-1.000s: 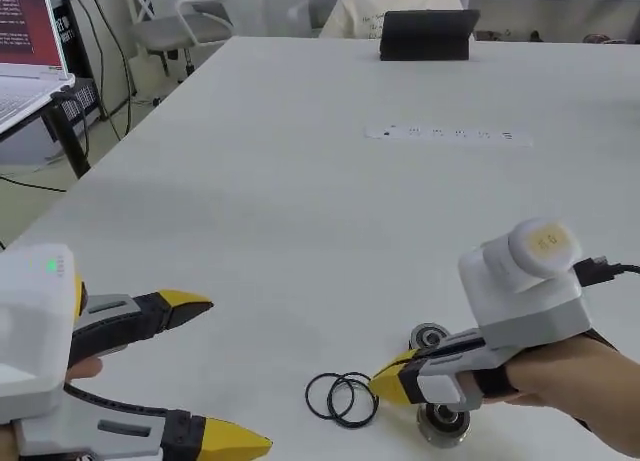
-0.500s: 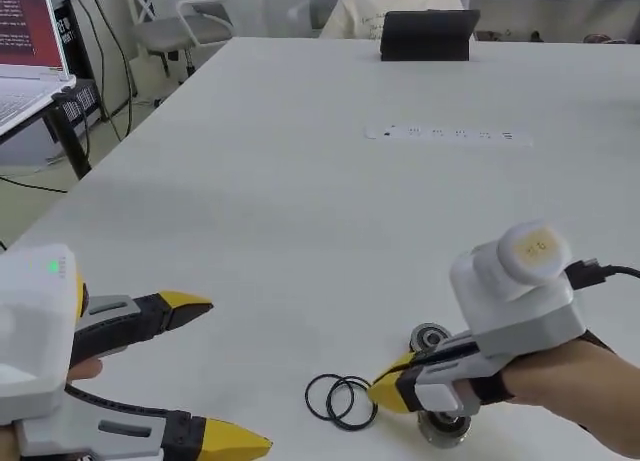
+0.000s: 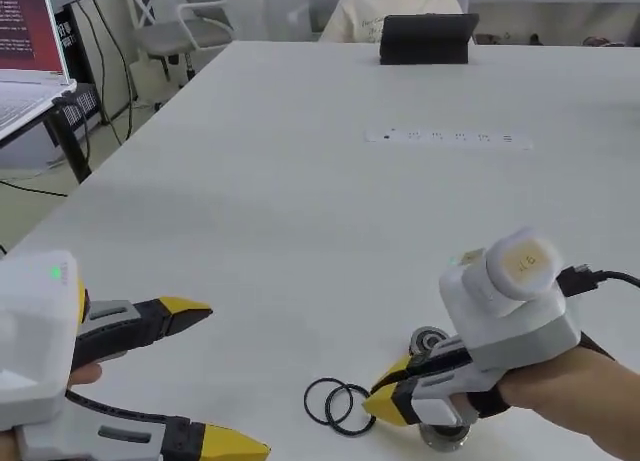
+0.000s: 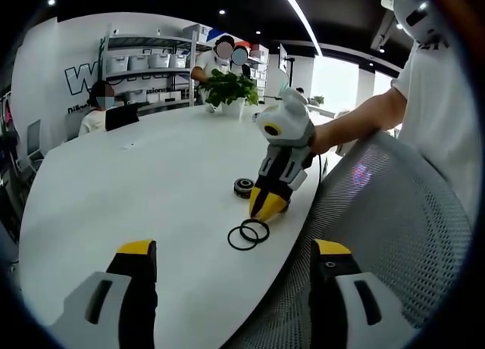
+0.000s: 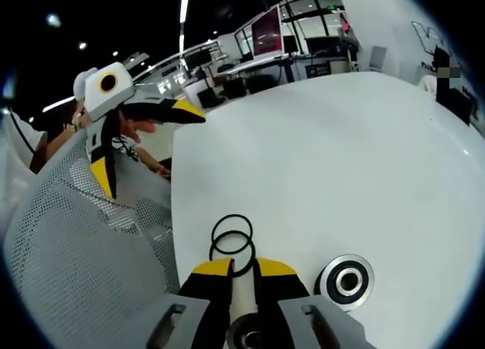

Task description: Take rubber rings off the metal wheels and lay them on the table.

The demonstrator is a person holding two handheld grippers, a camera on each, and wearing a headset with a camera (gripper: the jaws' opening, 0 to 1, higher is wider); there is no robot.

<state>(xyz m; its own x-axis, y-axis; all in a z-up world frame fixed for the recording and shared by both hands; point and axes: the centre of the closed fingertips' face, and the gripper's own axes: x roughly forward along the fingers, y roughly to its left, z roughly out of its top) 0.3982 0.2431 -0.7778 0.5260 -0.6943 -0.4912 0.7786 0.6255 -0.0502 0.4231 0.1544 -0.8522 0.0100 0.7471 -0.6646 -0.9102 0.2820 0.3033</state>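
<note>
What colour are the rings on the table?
The rings are black, clearest in the right gripper view.

In the head view my right claw covered most of the near wheel, which the bottom edge also cut. I couldn't tell whether it pinched a ring.

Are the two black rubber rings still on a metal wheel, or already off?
Off. Both rubber rings lie flat on the table, overlapping, apart from the metal wheel.
</note>
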